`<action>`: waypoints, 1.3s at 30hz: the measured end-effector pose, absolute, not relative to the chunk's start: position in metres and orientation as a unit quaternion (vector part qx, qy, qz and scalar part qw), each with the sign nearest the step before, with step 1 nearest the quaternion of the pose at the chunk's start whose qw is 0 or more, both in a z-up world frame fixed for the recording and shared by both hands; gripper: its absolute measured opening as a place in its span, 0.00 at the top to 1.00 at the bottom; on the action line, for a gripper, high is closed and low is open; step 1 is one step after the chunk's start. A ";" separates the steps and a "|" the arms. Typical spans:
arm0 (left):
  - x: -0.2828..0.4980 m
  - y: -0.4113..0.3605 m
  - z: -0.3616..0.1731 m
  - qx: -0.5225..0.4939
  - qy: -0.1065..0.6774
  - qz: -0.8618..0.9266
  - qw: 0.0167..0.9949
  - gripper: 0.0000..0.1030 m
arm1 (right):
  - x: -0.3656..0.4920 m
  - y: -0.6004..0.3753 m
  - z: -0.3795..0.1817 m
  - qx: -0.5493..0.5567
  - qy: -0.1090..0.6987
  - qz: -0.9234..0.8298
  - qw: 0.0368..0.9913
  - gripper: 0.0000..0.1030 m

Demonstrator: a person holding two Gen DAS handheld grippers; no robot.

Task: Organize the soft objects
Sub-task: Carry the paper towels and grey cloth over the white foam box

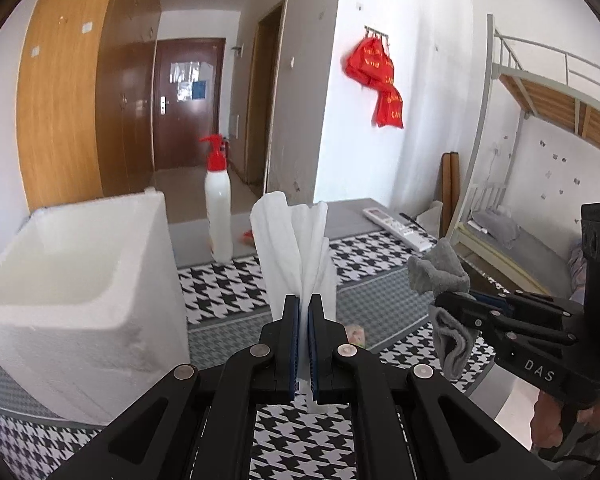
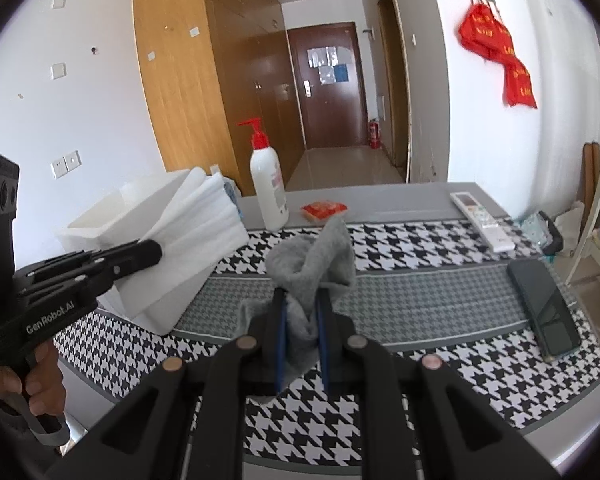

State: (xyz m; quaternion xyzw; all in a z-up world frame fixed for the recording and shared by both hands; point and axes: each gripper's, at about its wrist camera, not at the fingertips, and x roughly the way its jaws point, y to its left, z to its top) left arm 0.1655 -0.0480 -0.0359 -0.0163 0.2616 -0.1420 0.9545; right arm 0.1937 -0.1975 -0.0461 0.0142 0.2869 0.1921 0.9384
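Between the pads of the left gripper [image 1: 304, 312], nearest its own camera, a white cloth [image 1: 296, 240] is pinched at its lower gathered end; jaws fully closed on it, only a thin layer of fabric between them. Cloth fans upward and forward from the pinch, lifted off the table [image 1: 364, 208]. Judged light, limp, no stiffness of its own: it will droop and swing wherever it is unsupported, and a thin pinch like this could slip if tugged. Better hold: a bunched fold, several layers thick, as now.

Right gripper [image 2: 302, 304]: jaws nearly closed, a narrow gap filled by a grey sock [image 2: 312, 268]. Sock held at mid-body, one end standing up ahead of the fingertips, the other hanging below and to the left. Soft, thick knit, compressible, so the pads bite well; low slip risk, nothing fragile.

Left view shows both items in the air, side by side and apart, sock to the right of the cloth.

Just left of the cloth: white foam box [image 1: 72, 280], open top, standing on the houndstooth mat [image 2: 420, 280]. Judged the likely place to drop both; not confirmed.

Farther back on the table: pump bottle [image 2: 268, 184], red packet [image 2: 324, 210], remote control [image 2: 482, 220], dark phone [image 2: 544, 304]. None soft, none touched.
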 end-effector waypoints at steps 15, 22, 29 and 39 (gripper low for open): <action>0.166 -0.027 -0.003 -0.001 0.217 -0.122 0.969 0.96 | 0.192 -0.181 -0.022 0.012 0.251 0.199 0.947 0.84; 0.162 -0.015 0.005 -0.007 0.204 -0.102 0.974 0.96 | 0.192 -0.171 -0.014 0.006 0.242 0.212 0.947 0.84; 0.155 0.000 0.015 -0.009 0.187 -0.079 0.979 0.96 | 0.193 -0.160 -0.009 -0.001 0.234 0.224 0.946 0.84; 0.154 0.023 0.024 -0.010 0.178 -0.045 0.983 0.96 | 0.195 -0.142 -0.003 -0.004 0.225 0.251 0.942 0.84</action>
